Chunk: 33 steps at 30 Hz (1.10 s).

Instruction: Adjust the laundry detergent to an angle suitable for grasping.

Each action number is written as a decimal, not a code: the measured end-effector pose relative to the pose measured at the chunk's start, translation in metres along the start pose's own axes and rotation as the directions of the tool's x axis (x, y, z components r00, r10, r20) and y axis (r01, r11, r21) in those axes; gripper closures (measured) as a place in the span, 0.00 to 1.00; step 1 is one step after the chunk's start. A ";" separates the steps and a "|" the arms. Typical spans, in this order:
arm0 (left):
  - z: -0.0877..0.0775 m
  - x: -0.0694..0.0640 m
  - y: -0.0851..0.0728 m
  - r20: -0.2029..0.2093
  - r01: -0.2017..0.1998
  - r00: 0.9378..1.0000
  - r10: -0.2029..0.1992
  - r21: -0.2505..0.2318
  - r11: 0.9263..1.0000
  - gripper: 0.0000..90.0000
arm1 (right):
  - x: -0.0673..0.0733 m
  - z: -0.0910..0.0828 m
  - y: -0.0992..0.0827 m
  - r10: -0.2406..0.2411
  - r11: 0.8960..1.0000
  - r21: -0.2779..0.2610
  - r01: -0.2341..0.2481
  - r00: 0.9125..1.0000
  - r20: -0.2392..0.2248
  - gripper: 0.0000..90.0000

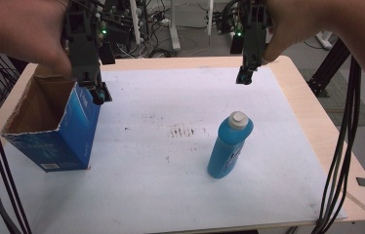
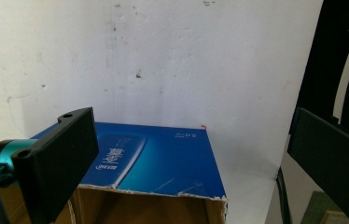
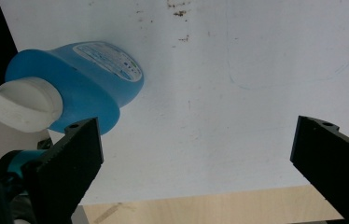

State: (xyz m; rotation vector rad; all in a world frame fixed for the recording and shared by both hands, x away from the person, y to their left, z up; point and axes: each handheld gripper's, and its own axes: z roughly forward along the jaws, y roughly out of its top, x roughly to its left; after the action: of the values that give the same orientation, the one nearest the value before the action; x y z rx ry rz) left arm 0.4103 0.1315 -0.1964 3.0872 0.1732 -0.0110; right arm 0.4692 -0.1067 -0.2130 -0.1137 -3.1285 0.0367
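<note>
Fingers spread wide and gripping nothing, the left gripper [image 1: 100, 95] hangs over the far right corner of an open-topped blue box [image 1: 53, 129], while the right gripper [image 1: 245, 75] hovers, its fingers just as wide and equally empty, above the far side of the white sheet [image 1: 161, 190] that covers the counter [image 1: 317, 131]. A blue bottle [image 1: 229, 146] with a white cap [image 1: 238, 119] stands upright on the sheet, nearer the person than the right gripper and well apart from the box. The box sits at the left of the sheet, its torn cardboard rim open to the camera and its inside bare brown. In the left gripper view, the box's blue printed side [image 2: 158, 158] lies between the two black fingers [image 2: 58, 158], neither one pressing on it. In the right gripper view, the bottle [image 3: 74, 84] appears beside the left-hand finger [image 3: 70, 158], outside the gap. Faint brown stains [image 1: 185, 130] mark the sheet between box and bottle.
</note>
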 end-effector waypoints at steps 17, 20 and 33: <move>-0.001 -0.001 -0.001 -0.011 0.029 1.000 -0.029 0.008 1.000 0.02 | -0.005 0.006 0.003 -0.021 1.000 0.010 0.021 1.000 0.004 0.01; -0.002 0.000 -0.001 -0.018 0.042 0.999 -0.042 0.000 0.999 0.02 | -0.006 0.006 0.002 -0.020 1.000 0.010 0.020 1.000 0.005 0.02; 0.003 -0.004 -0.003 -0.007 0.061 0.998 -0.061 0.003 0.998 0.02 | -0.007 0.007 -0.001 0.001 1.000 0.017 -0.001 1.000 0.016 0.02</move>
State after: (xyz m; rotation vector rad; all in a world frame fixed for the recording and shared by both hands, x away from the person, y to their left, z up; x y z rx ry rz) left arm 0.4062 0.1335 -0.1998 3.0841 0.2683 -0.0022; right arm 0.4756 -0.1085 -0.2198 -0.1155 -3.1439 0.0645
